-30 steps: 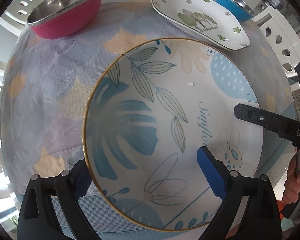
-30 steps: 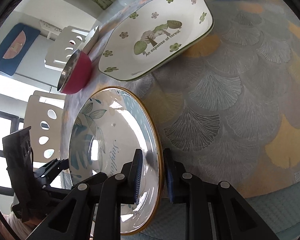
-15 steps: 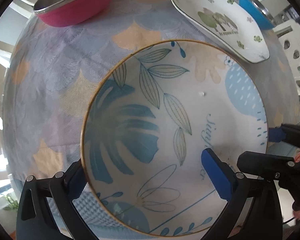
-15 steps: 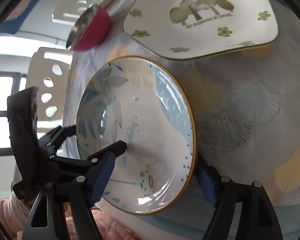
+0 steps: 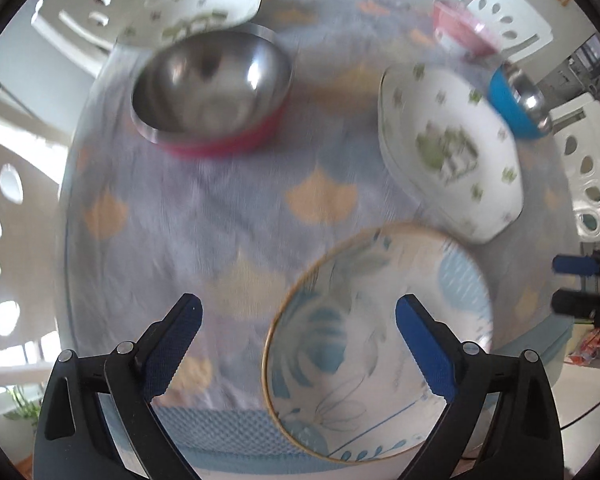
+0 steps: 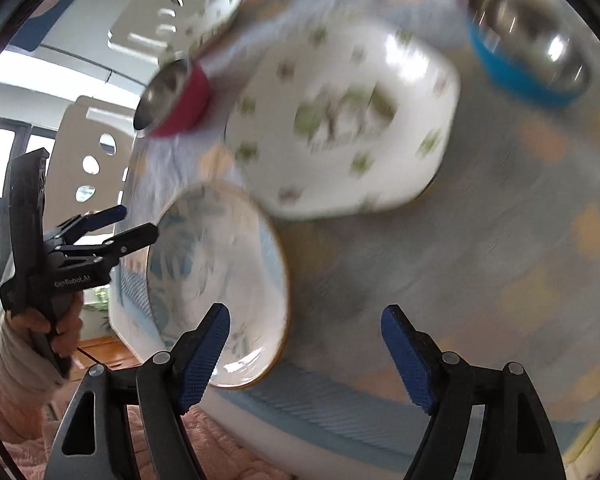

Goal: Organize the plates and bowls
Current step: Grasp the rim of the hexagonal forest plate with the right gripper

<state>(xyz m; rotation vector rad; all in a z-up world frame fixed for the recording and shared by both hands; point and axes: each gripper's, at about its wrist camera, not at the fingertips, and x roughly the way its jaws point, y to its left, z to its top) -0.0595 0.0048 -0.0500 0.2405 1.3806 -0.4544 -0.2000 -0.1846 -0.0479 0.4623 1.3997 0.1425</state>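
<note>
Blurrily, round gold-rimmed leaf-print plate (image 5: 376,332), flat on tablecloth (image 5: 204,208)

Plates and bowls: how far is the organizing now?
Early stage. Both the left gripper and the right gripper are open and hold nothing. The blue leaf plate, green tree plate, red bowl and blue bowl lie apart on the tablecloth, not stacked.

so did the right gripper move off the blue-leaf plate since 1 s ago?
Yes. The right gripper was shut on the blue-leaf plate rim; now it is open and pulled back toward the tablecloth edge, with the plate lying free on the cloth.
</note>
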